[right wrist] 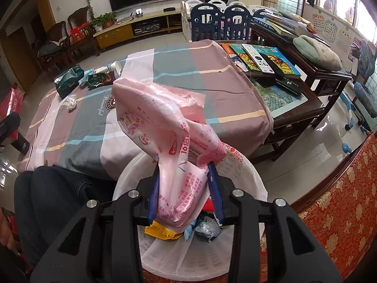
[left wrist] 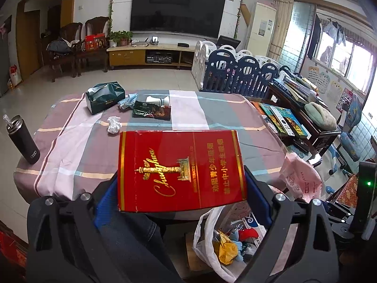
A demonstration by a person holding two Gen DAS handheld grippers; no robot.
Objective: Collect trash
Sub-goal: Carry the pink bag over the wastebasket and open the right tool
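Right tongs (right wrist: 185,188) clamped on pink plastic wrapper (right wrist: 165,127), over lined white bin (right wrist: 247,179) w/ trash, checked tablecloth (right wrist: 176,70) behind

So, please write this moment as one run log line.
left gripper: holds red cigarette carton | right gripper: holds pink plastic wrapper over lined bin

I see a tiled floor (left wrist: 146,75) and a white wall carrying a large dark TV (left wrist: 176,11). A low TV cabinet (left wrist: 150,54) stands below it, with two dark wooden chairs (left wrist: 77,44) to its left. A tall white air conditioner (left wrist: 260,26) occupies the corner. Daylight enters through windows (left wrist: 348,54) on the right. A dark wooden side table (right wrist: 306,70) holds books.
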